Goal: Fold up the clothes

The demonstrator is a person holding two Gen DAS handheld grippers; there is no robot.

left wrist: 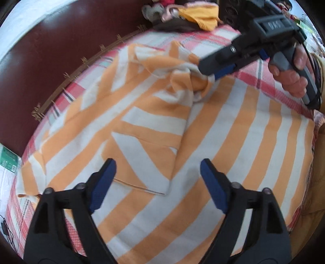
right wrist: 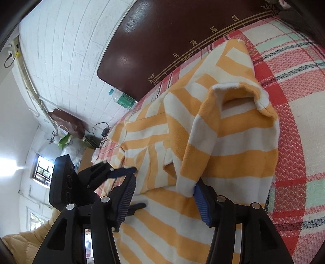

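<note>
An orange-and-white striped garment lies spread over a red plaid bed sheet. My left gripper hovers open above its middle, with nothing between the fingers. A hand holds my right gripper at the bunched sleeve near the top. In the right wrist view the right gripper stands open. The sleeve is lifted and drapes over its right finger, its cuff open at the top. The garment lies below, and the left gripper shows behind it at the left.
A dark brown headboard runs along the bed's far side. A pile of other clothes sits at the top of the bed. A green-labelled bottle and a charger cable lie beyond the mattress corner by the white brick wall.
</note>
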